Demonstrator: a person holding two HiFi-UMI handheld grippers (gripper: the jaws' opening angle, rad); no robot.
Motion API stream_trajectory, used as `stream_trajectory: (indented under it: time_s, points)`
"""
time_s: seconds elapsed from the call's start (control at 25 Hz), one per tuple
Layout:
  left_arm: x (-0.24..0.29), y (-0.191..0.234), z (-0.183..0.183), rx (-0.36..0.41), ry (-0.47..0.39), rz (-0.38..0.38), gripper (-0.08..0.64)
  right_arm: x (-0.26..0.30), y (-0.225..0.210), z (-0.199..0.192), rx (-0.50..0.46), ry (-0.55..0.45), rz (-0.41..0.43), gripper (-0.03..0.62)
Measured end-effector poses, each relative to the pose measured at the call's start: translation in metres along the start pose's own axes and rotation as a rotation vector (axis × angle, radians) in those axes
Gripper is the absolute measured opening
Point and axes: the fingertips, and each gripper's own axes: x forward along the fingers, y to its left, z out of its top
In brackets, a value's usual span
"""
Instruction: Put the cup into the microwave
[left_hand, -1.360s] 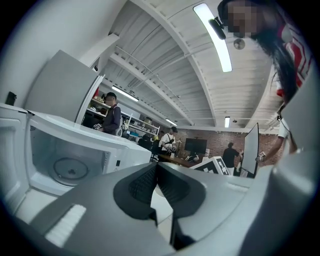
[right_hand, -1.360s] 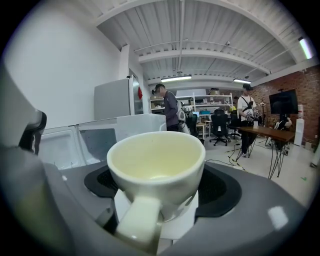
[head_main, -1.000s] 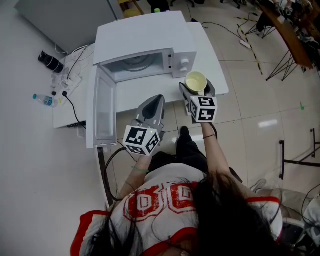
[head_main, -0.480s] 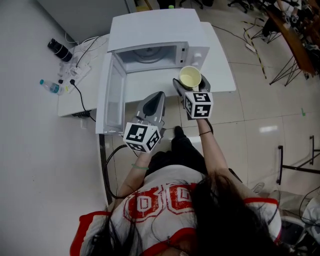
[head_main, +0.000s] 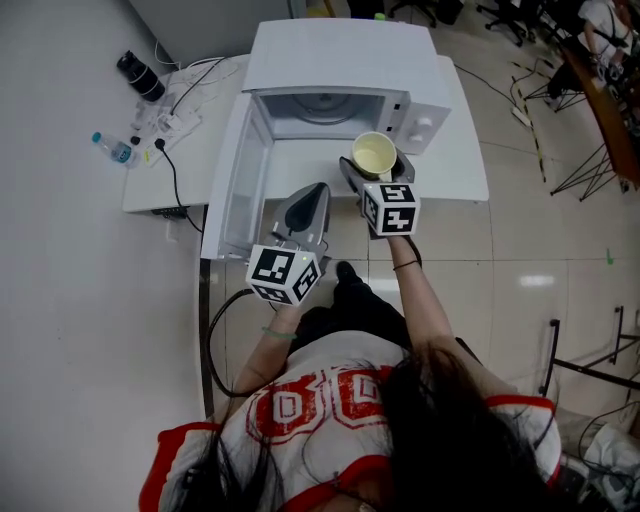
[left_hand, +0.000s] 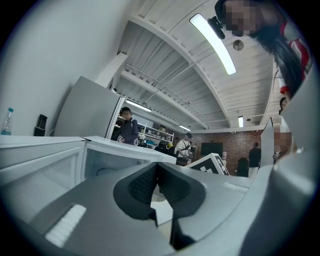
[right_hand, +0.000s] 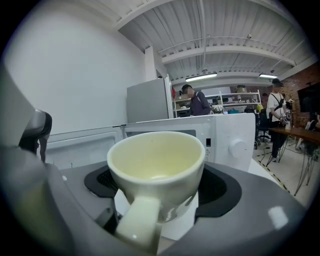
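Before the open microwave (head_main: 340, 60), right hand-held gripper (head_main: 377, 163) clamps the cup (head_main: 373, 154).

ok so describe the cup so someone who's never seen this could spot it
Find the white microwave on the table, its door swung open. Just in front of its opening, the right claw holds the cup: pale cream, empty, one handle, the only cup around.

- The cup (right_hand: 156, 160): its bottom is hidden between the jaws of the right gripper (right_hand: 159, 187).
- The dark object (head_main: 140, 76) on the table (head_main: 150, 185) is too small to tell, perhaps a lens.
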Motion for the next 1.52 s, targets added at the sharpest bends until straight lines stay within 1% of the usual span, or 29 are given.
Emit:
stream_trajectory:
  time_s: [0.2, 0.68, 0.92, 1.2, 1.52]
  points:
    - [0.004, 0.013, -0.008, -0.001, -0.008, 0.021, -0.002, 0.021, 0.008, -0.005, -0.008, 0.005, 0.030, 0.453]
    - [0.014, 0.023, -0.043, 0.001, 0.017, 0.025, -0.002, 0.064, 0.011, -0.024, -0.021, 0.035, 0.070, 0.453]
    - [0.022, 0.031, -0.053, 0.005, 0.005, 0.033, -0.002, 0.083, 0.011, -0.029, -0.034, 0.046, 0.085, 0.453]
    - [0.029, 0.040, -0.066, -0.001, -0.006, 0.050, -0.002, 0.109, 0.009, -0.029, -0.063, 0.058, 0.099, 0.453]
    - [0.038, 0.048, -0.068, 0.003, -0.032, 0.061, -0.002, 0.135, 0.008, -0.021, -0.096, 0.047, 0.106, 0.453]
